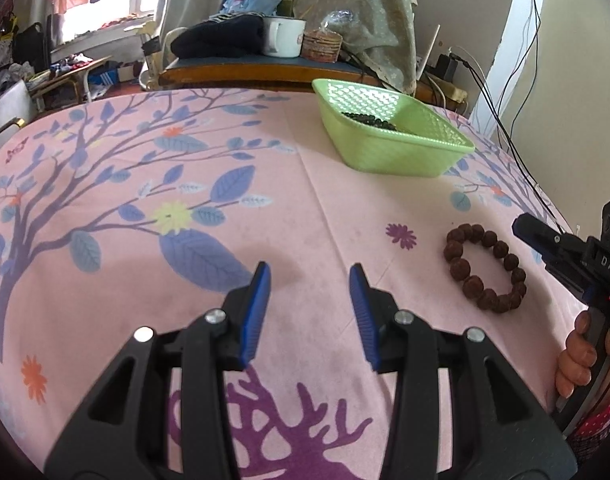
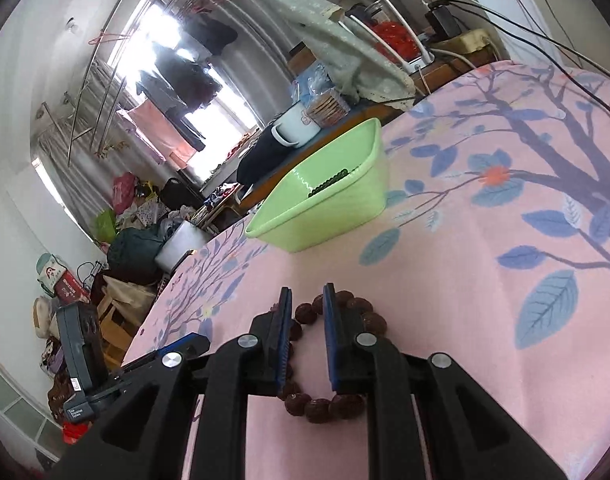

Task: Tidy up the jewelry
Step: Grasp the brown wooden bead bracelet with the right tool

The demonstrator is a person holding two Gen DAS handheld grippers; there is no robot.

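Right gripper (image 2: 308,296) fingers half open over the brown bead bracelet (image 1: 485,268), hiding part of it, left gripper (image 1: 309,276) wide open, dark beads half hidden in the green basket (image 1: 405,152).

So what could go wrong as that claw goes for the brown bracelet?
The right gripper is open, tilted over the bracelet, its fingers straddling one side of the ring. Closing there might pinch a single round bead, which could slip free. The basket sits farther back on the cloth, so a loose hold may drop the bracelet on the way.
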